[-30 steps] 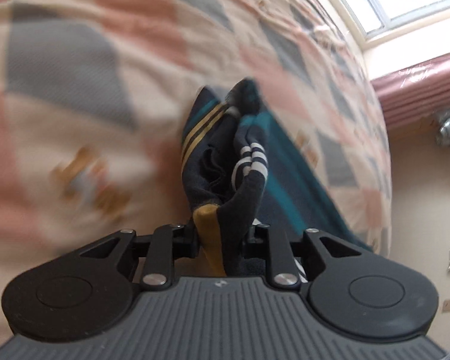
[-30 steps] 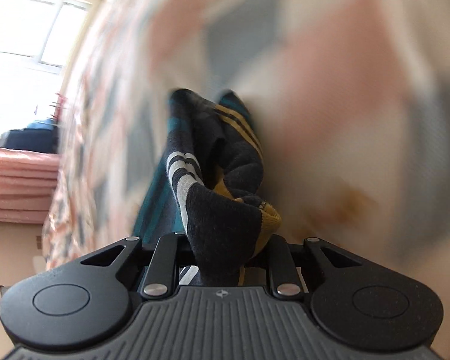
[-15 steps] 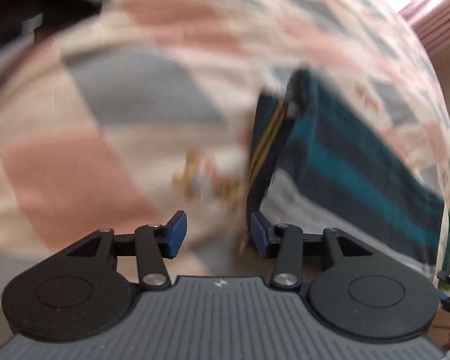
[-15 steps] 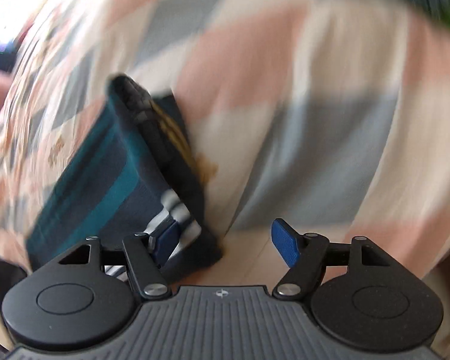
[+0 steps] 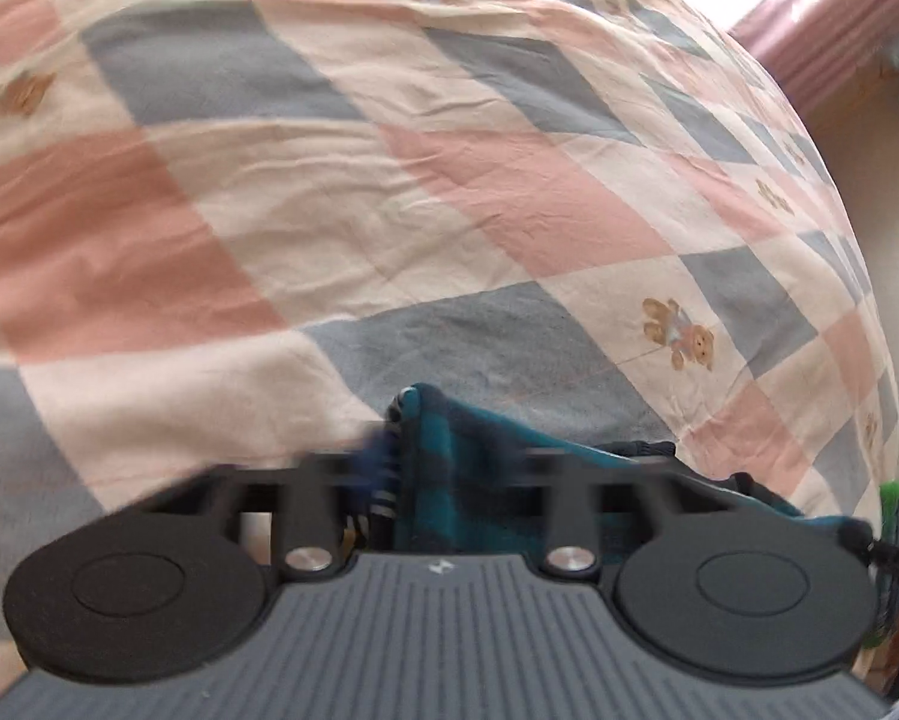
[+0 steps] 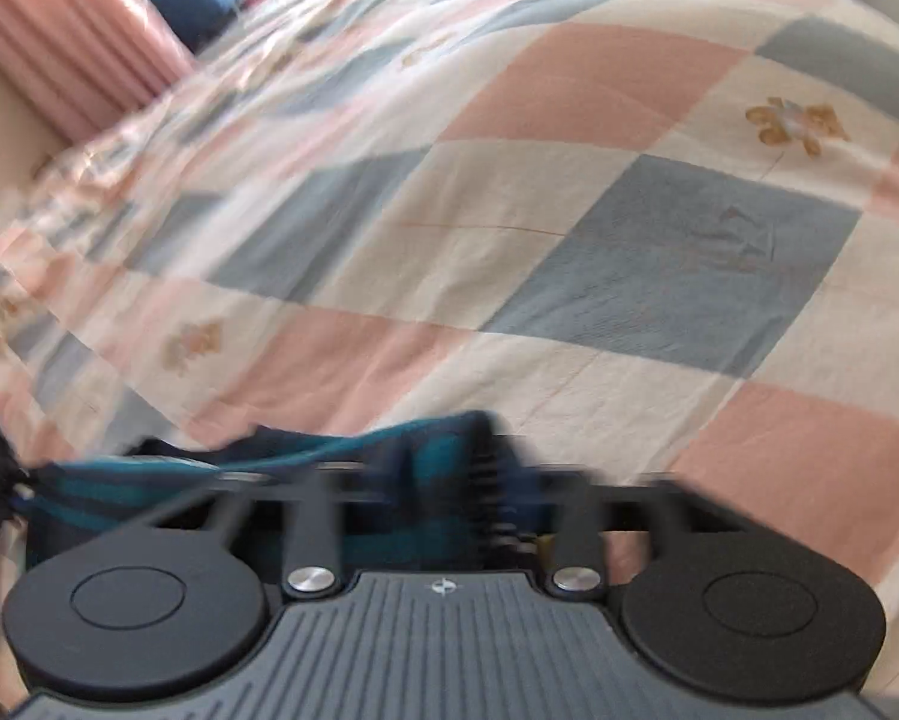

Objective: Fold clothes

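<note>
Both grippers have just been closing, each with the striped garment between its jaws. From the left gripper [image 5: 443,480] outward: its blurred jaws now stand nearly shut on a bunched edge of the teal and dark striped garment [image 5: 449,438], which spills toward four o'clock along the bottom of the left wrist view. Half a second ago these jaws stood apart, with the folded cloth lying beside them on the bed. The right gripper [image 6: 449,480] has done likewise; its jaws pinch a fold of the same cloth, the rest trailing toward nine o'clock, where a second ago it held a sock-like bundle aloft. Beyond both, from ten to two o'clock, spreads the checked quilt [image 5: 389,192] of pink, grey and cream squares with small bear prints, and a pink curtain [image 6: 59,42] hangs at the far edge. Judging by this, one fold was laid down and released, and the regrip probably opens the next fold.
</note>
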### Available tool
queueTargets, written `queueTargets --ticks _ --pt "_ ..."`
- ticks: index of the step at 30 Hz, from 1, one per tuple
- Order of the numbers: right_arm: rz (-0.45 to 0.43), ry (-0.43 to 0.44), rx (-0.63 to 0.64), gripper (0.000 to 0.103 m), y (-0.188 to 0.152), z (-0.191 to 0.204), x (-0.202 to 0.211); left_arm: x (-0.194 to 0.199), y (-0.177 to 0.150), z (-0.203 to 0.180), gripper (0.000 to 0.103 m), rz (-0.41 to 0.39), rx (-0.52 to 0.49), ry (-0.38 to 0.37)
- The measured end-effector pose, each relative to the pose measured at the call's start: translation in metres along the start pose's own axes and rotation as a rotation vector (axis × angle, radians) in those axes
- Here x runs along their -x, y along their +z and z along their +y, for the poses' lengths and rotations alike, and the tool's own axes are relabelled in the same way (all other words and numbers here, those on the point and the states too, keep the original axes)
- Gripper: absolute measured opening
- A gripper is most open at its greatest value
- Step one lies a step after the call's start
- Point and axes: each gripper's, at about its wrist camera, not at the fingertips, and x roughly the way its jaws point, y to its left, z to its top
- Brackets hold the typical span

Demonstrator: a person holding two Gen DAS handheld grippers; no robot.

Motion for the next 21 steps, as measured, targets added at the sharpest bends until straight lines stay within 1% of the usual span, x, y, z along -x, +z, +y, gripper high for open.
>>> queueTargets --ticks 2,4,5,6,7,8,9,10,11,12,14,15,16,17,19,20,21 --pt "-0.039 0.007 0.019 0.012 -0.001 0.0 0.01 0.011 0.0 -0.003 0.007 -0.059 -0.026 -0.031" --pt "-0.102 0.015 0.019 0.011 0.0 -0.001 0.024 0.021 0.003 -0.001 0.007 -0.113 -0.001 -0.055" --pt "-0.129 0.009 0.003 0.01 0.002 -0.002 0.029 0.021 0.006 -0.001 0.008 -0.125 0.008 -0.046" --pt "-0.143 -0.009 -0.013 0.01 0.004 -0.003 0.029 0.015 0.008 0.0 0.008 -0.115 0.004 -0.021" --pt "-0.129 -0.032 -0.023 0.01 0.005 -0.004 0.022 0.005 0.009 0.0 0.009 -0.086 -0.006 0.002" --pt "-0.095 -0.057 -0.026 0.01 0.006 -0.005 0.008 -0.008 0.008 -0.002 0.012 -0.054 -0.032 0.026" --pt "-0.062 -0.081 -0.029 0.013 0.007 -0.005 -0.005 -0.02 0.008 -0.006 0.016 -0.028 -0.076 0.072" --pt "-0.028 -0.102 -0.04 0.016 0.008 -0.006 -0.018 -0.028 0.008 -0.009 0.026 -0.009 -0.111 0.119" --pt "0.003 -0.119 -0.06 0.024 0.009 -0.007 -0.03 -0.025 0.01 -0.008 0.036 -0.023 -0.103 0.138" --pt "0.018 -0.143 -0.078 0.045 0.01 -0.006 -0.037 -0.022 0.013 -0.007 0.038 -0.038 -0.094 0.156" --pt "-0.023 -0.223 -0.078 0.066 0.015 0.001 -0.028 -0.008 0.017 -0.005 0.038 -0.079 -0.071 0.193" --pt "-0.051 -0.261 -0.064 0.066 0.016 0.007 -0.02 0.003 0.018 -0.004 0.037 -0.105 -0.062 0.214" --pt "-0.086 -0.288 -0.036 0.066 0.014 0.013 -0.009 0.017 0.017 -0.008 0.028 -0.135 -0.09 0.251" --pt "-0.123 -0.303 -0.004 0.065 0.011 0.021 0.004 0.03 0.012 -0.014 0.026 -0.158 -0.144 0.271" --pt "-0.178 -0.288 0.06 0.064 -0.006 0.039 0.031 0.051 -0.009 -0.031 0.024 -0.162 -0.258 0.233" --pt "-0.192 -0.272 0.093 0.06 -0.018 0.05 0.045 0.061 -0.02 -0.039 0.022 -0.162 -0.313 0.213" --pt "-0.199 -0.252 0.129 0.051 -0.031 0.061 0.057 0.068 -0.036 -0.046 0.02 -0.148 -0.355 0.186"
